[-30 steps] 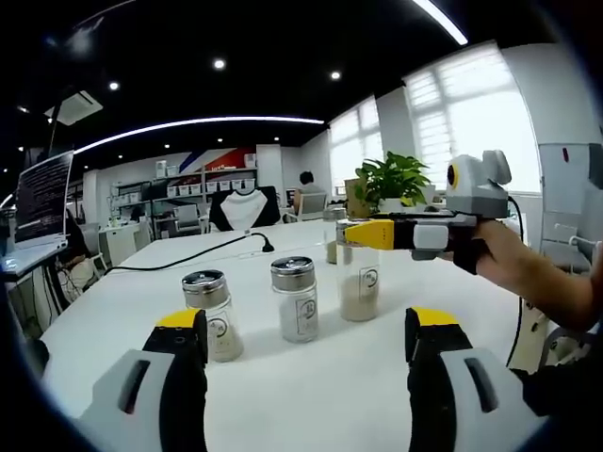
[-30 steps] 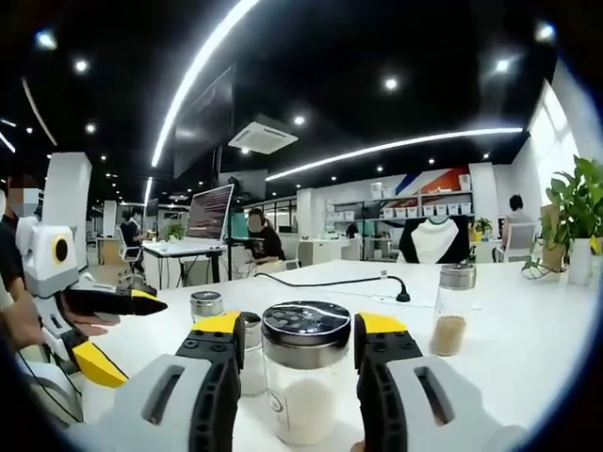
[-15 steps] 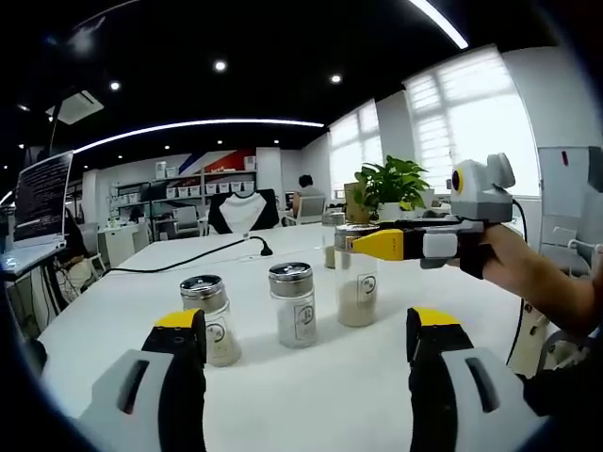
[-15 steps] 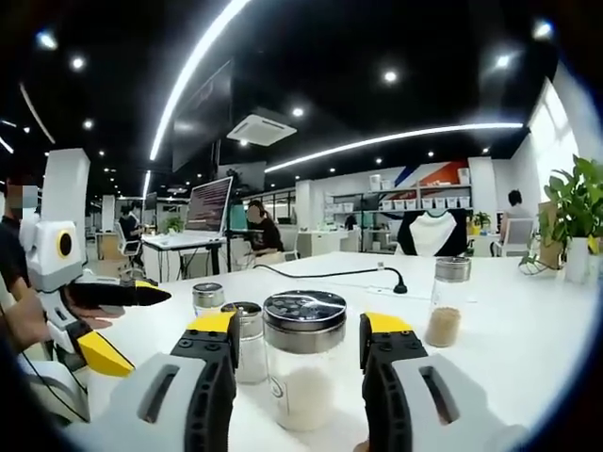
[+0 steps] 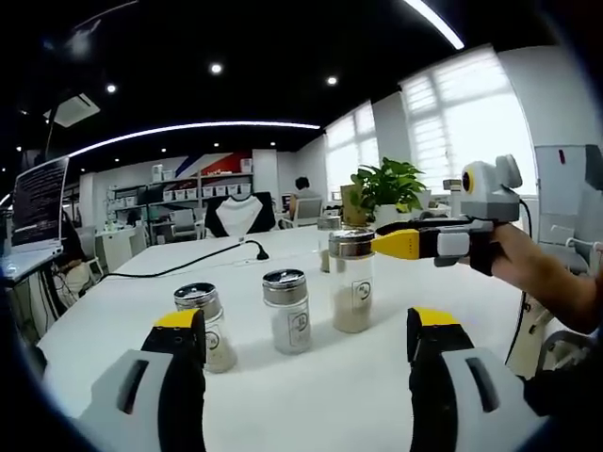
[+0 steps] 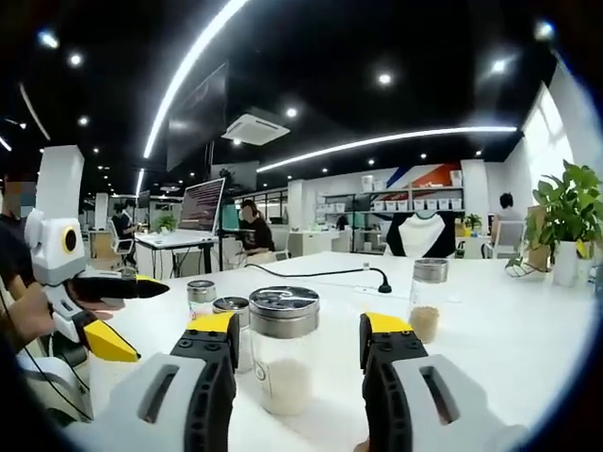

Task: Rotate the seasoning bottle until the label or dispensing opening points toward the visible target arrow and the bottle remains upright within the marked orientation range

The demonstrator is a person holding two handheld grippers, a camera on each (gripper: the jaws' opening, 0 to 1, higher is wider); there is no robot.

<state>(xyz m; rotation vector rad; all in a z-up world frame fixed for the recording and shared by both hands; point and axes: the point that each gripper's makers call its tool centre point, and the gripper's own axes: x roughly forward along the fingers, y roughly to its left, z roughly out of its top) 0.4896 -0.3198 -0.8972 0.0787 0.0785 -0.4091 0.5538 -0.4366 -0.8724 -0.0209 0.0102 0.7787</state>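
Note:
A tall glass seasoning bottle [image 5: 350, 282] with a metal lid and pale powder stands upright on the white table [image 5: 320, 386]. Its label faces the left gripper view. My right gripper [image 5: 394, 245] comes in from the right, its yellow tip level with the lid. In the right gripper view the same bottle [image 6: 282, 363] stands between the jaws of my right gripper [image 6: 300, 331], which is open, with gaps on both sides. My left gripper [image 5: 306, 330] is open and holds nothing, short of the bottles. It also appears at the left as the left gripper [image 6: 130, 315].
Two shorter shaker bottles [image 5: 200, 320] [image 5: 286, 309] stand left of the tall one, and another bottle [image 5: 327, 243] stands behind it. A black cable with a plug block [image 5: 252, 252] crosses the far table. A potted plant [image 5: 391, 184] sits at the back right.
My right gripper has drawn back a little from the tall bottle, which now looks smaller between its jaws. The bottle stays upright. The left gripper view has shifted slightly.

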